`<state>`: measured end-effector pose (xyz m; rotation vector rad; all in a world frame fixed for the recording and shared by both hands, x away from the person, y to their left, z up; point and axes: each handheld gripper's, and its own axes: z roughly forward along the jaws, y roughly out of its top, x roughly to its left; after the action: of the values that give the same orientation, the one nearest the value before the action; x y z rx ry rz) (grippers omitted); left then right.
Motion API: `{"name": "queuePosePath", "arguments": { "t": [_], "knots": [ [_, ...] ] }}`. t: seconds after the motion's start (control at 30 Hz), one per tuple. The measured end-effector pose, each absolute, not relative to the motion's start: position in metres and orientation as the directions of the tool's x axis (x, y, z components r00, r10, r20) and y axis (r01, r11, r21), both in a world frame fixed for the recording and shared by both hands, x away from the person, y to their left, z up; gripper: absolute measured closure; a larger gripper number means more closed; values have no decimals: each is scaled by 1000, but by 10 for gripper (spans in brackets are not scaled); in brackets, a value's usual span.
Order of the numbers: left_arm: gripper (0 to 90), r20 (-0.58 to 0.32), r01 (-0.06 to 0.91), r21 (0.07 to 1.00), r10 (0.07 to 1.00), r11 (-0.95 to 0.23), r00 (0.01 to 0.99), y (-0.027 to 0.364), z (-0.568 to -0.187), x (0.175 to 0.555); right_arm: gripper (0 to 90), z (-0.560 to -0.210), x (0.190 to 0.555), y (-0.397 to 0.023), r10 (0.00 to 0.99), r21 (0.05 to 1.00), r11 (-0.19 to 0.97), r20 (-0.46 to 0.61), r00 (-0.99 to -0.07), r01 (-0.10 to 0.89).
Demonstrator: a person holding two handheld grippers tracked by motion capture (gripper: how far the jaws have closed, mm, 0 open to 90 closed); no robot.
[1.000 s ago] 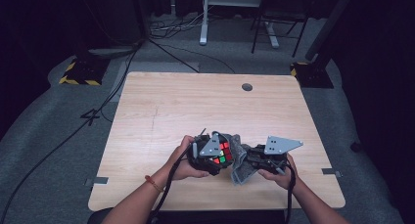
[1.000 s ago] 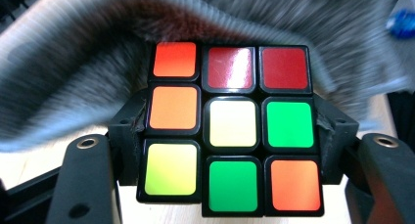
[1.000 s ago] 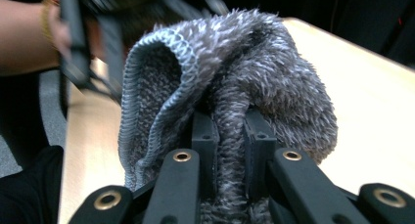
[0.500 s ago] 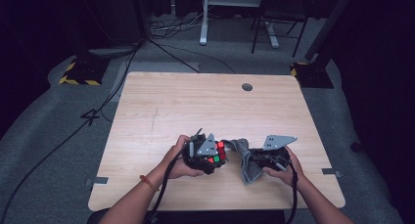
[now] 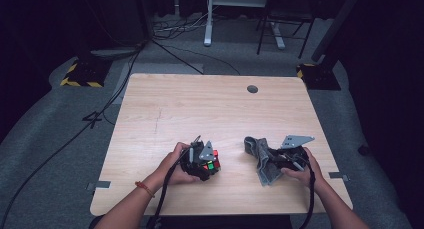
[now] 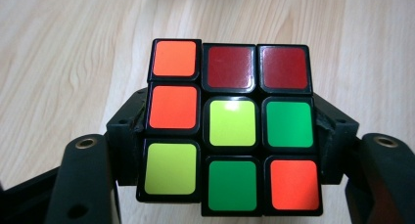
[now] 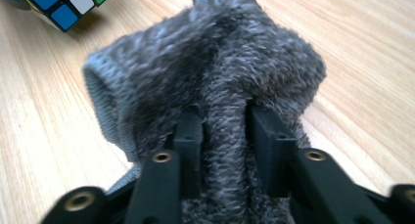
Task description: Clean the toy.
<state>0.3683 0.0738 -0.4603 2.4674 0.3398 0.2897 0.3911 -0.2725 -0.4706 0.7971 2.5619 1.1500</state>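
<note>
A scrambled Rubik's cube [image 5: 212,165] sits low over the wooden table [image 5: 200,109], front centre, with my left gripper [image 5: 202,162] shut on it. In the left gripper view the cube [image 6: 230,67] shows red, orange, green and yellow tiles between the two black jaws of that gripper [image 6: 231,128]. To the right a fuzzy grey sock [image 5: 260,158] lies crumpled on the table. My right gripper [image 5: 276,162] has a fold of the sock [image 7: 210,62] between its pads [image 7: 224,131]. Its jaws have just been opening, and the fabric still fills the gap and touches both pads. The cube [image 7: 66,1] shows at the top left.
A round cable hole [image 5: 252,89] sits near the table's far edge. Beyond the table are cables on grey carpet, a desk frame [image 5: 207,19] and two yellow-and-black striped bases [image 5: 80,74] [image 5: 317,74].
The two hands have drawn apart and sunk toward the table. The cube went left with the left gripper; the sock went right with the right gripper and now lies on the wood.
</note>
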Motion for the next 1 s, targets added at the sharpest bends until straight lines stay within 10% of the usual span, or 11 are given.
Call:
{"name": "queuePosePath", "arguments": {
  "t": [0.4, 1.0],
  "knots": [
    [244, 84, 212, 621, 334, -754, 939, 84, -462, 362, 332, -459, 387, -286, 610, 768, 501, 13, -792, 398],
    [300, 51, 259, 626, 371, -735, 927, 121, -466, 328, 304, -421, 364, -291, 636, 826, 476, -86, -767, 302]
  ]
}}
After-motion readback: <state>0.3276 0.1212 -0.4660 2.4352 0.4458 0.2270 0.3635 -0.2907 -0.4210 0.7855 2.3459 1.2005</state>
